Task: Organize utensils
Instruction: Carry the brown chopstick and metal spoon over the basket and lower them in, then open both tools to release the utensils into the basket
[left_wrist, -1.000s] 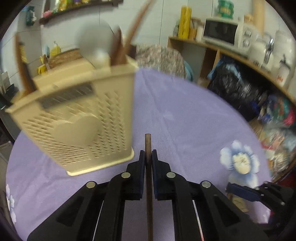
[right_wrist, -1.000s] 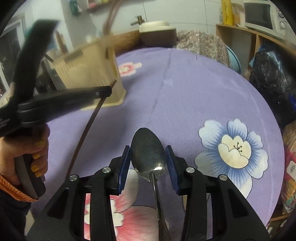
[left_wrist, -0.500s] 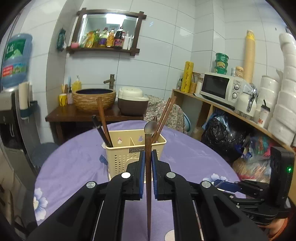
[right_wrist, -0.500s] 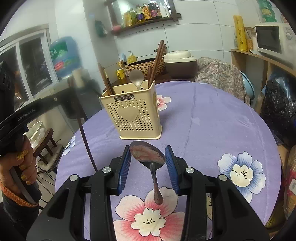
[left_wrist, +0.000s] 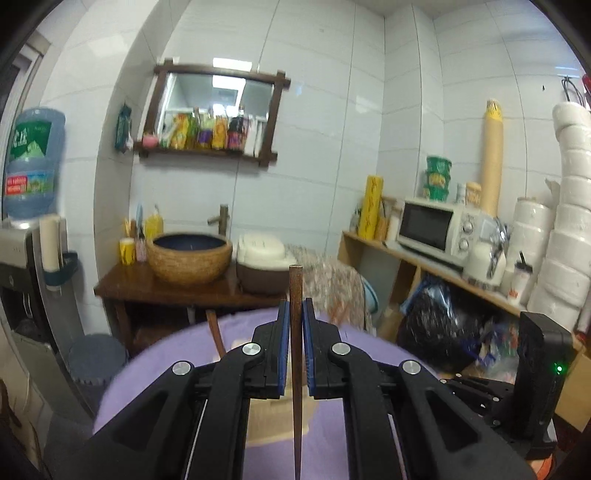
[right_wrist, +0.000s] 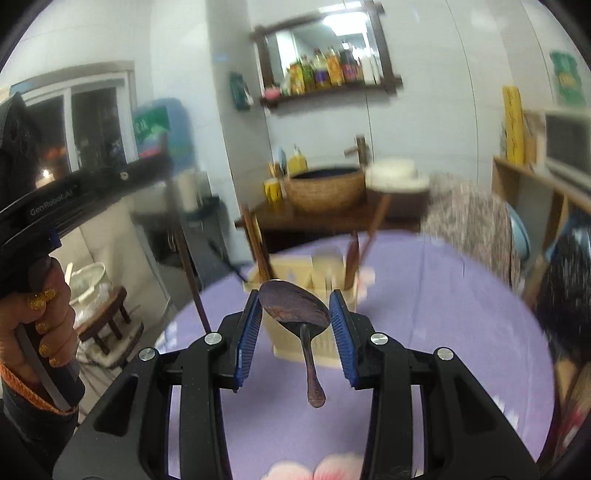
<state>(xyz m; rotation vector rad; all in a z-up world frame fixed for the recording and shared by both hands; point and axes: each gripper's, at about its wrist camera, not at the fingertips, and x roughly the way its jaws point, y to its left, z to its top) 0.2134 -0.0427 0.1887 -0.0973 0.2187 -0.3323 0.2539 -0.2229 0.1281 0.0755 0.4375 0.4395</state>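
Observation:
My left gripper (left_wrist: 294, 314) is shut on a thin brown chopstick (left_wrist: 296, 387) that stands upright between its pads, high over the purple table (left_wrist: 166, 369). The beige utensil basket (left_wrist: 275, 417) is almost hidden behind those fingers. My right gripper (right_wrist: 294, 314) is shut on the bowl of a metal spoon (right_wrist: 291, 306), whose handle hangs down. Just beyond it the basket (right_wrist: 284, 347) stands on the table (right_wrist: 443, 295) with several chopsticks upright in it. A hand (right_wrist: 40, 321) holds the left gripper at the left of the right wrist view, its chopstick (right_wrist: 190, 266) hanging down.
Behind the table are a wooden stand with a woven bowl basin (left_wrist: 190, 254) and a rice cooker (left_wrist: 260, 258). A shelf with a microwave (left_wrist: 432, 229) runs along the right, black bags (left_wrist: 432, 325) below it. A small stool (right_wrist: 107, 317) stands on the floor at left.
Both grippers have risen and tipped upward, so the basket has dropped low in both views and the wall fills them. Chopstick and spoon stay gripped as before.

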